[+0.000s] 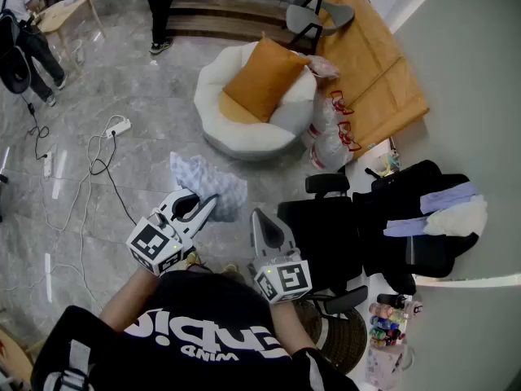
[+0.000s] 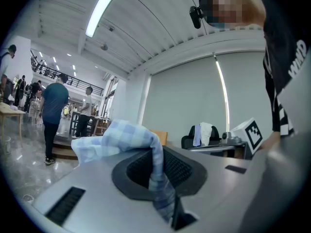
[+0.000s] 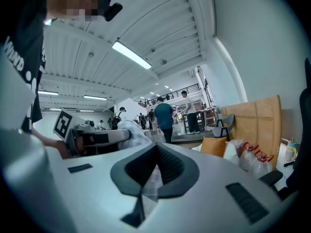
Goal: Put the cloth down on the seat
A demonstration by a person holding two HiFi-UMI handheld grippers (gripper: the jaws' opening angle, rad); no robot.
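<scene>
Head view: blue checked cloth (image 1: 205,184) hangs above the grey floor (image 1: 130,80), near the white round seat (image 1: 244,137).
Left gripper (image 1: 210,204): clamped on the cloth's edge.
Right gripper (image 1: 256,216): closed just beside the left one, checked fabric pinched between its jaws.

The cloth (image 1: 207,187) is a pale blue-and-white checked piece, soft and crumpled. One bunched edge is pinched between the closed jaws of the left gripper (image 1: 205,205). The rest spreads out beyond the jaw tips in loose folds and hangs in the air over the grey floor (image 1: 138,80). In the left gripper view a narrow twisted strip of it runs down between the jaws. The seat (image 1: 236,141) is round, white and padded, and stands on the floor with an orange cushion (image 1: 264,76) leaning in it. The cloth is near the seat but does not touch it.
</scene>
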